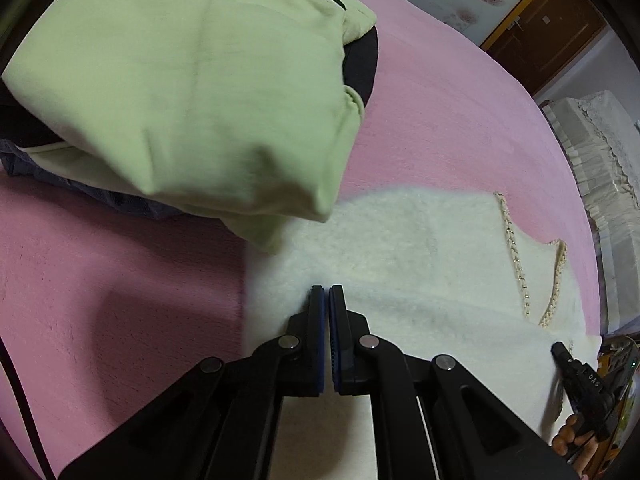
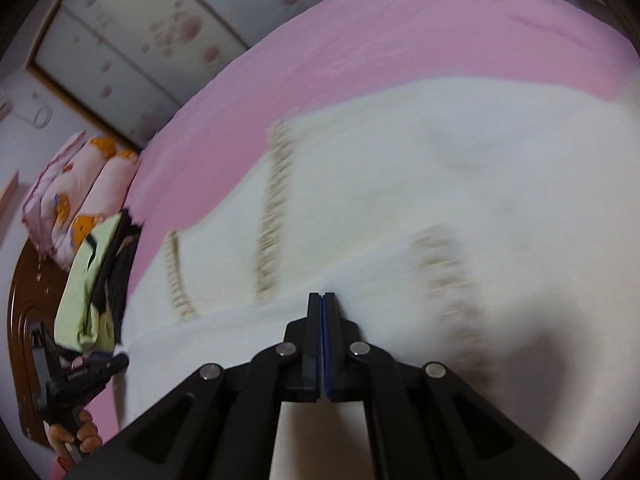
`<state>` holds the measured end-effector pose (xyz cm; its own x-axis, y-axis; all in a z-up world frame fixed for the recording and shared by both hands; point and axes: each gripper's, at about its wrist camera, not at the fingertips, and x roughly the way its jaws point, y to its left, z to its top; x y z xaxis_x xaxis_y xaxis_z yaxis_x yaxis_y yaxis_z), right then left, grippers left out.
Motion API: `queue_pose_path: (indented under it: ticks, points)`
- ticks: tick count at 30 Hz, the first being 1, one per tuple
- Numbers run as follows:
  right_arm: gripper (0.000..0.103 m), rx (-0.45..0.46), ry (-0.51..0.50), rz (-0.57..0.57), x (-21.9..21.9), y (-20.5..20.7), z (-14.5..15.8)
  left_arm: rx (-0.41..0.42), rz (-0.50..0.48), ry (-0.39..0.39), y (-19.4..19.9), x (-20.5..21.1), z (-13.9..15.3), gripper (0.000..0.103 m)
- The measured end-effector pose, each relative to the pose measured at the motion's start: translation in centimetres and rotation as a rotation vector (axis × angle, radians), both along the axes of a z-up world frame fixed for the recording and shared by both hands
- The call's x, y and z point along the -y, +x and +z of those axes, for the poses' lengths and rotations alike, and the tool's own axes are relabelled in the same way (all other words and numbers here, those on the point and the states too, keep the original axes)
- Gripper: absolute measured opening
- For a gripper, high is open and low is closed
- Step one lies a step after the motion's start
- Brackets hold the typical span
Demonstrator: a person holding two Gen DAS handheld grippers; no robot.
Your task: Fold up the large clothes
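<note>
Two matte black handheld grippers with blue-padded fingers

Each gripper (image 1: 328, 292) (image 2: 322, 296) has two flat black fingers lined with blue pads, joined to angular black linkage arms by round silver pivot pins. Triangular cut-outs lighten the arms. Beside the pink bed (image 1: 440, 112), one grip body shows small pale lettering on its side.

— What carries it all?
— A bed (image 1: 432, 92) under a pink sheet.
— What lies on it?
— A fluffy white garment (image 1: 404, 252) spread flat, and a pile (image 1: 180, 92) of folded clothes, light green on top, overlapping the garment's edge.
</note>
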<state>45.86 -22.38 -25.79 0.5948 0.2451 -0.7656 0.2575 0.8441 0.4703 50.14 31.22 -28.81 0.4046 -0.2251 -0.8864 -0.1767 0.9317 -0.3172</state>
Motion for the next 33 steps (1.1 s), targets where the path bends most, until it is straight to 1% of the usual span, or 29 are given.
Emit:
queue_pose_path:
  ticks: [3,4,6,9,12,14,16,17,19,20,21,22,24,26,29,31,32,33]
  points:
    - [0.000,-0.017,-0.046,-0.044,1.5,-0.6,0.1,-0.015,-0.007,0.006,0.1,-0.4,-0.6,0.003]
    - [0.000,-0.023,-0.038,-0.045,1.7,-0.5,-0.1,-0.017,-0.013,0.012,0.0,-1.5,-0.7,0.003]
    - [0.000,-0.037,-0.021,-0.059,1.8,-0.3,-0.6,-0.014,-0.013,0.021,0.1,-1.8,-0.6,0.002]
    - [0.000,-0.051,-0.054,-0.047,1.3,0.0,-0.9,0.000,0.006,0.023,0.1,-1.7,-0.7,0.002]
    - [0.000,-0.051,-0.029,-0.051,1.6,0.0,-1.2,0.020,0.025,0.039,-0.1,-1.4,-0.7,0.002]
    - [0.000,-0.074,-0.006,-0.040,2.0,0.2,-1.0,0.022,0.042,0.063,-0.2,-1.1,-0.2,0.002]
    - [0.000,-0.087,-0.033,0.013,2.0,0.4,-0.2,0.013,0.078,0.112,-0.5,-0.1,0.8,0.003]
    - [0.000,-0.090,-0.056,0.040,1.7,0.4,0.1,0.010,0.083,0.139,-0.8,0.6,1.3,0.006]
    - [0.000,-0.094,-0.103,0.103,1.1,0.1,0.9,0.010,0.095,0.229,-1.7,2.4,2.7,0.013]
    - [0.003,-0.095,-0.107,0.135,0.9,-0.4,1.2,0.014,0.105,0.270,-2.5,3.5,3.4,0.020]
    - [0.003,-0.095,-0.096,0.152,0.8,-0.8,1.5,0.020,0.115,0.297,-3.4,4.7,4.1,0.025]
    - [0.003,-0.094,-0.064,0.169,0.9,-1.6,1.8,0.023,0.119,0.307,-4.3,5.7,4.5,0.028]
    - [0.003,-0.104,0.021,0.188,1.5,-3.2,2.1,0.018,0.133,0.320,-6.8,8.4,5.6,0.040]
    - [0.003,-0.158,0.134,0.207,2.6,-5.4,2.0,0.013,0.136,0.336,-9.1,11.3,6.4,0.045]
    - [0.003,-0.260,0.295,0.217,4.3,-8.8,1.8,-0.018,0.096,0.357,-12.3,15.3,7.3,0.047]
    - [0.004,-0.299,0.347,0.208,5.8,-11.8,2.3,-0.052,0.047,0.356,-14.9,19.9,7.1,0.054]
    - [0.007,-0.316,0.354,0.204,6.7,-13.4,2.6,-0.073,0.020,0.358,-15.9,21.8,7.0,0.061]
    - [0.009,-0.328,0.354,0.205,7.3,-14.4,2.9,-0.092,0.002,0.363,-16.8,24.1,6.6,0.063]
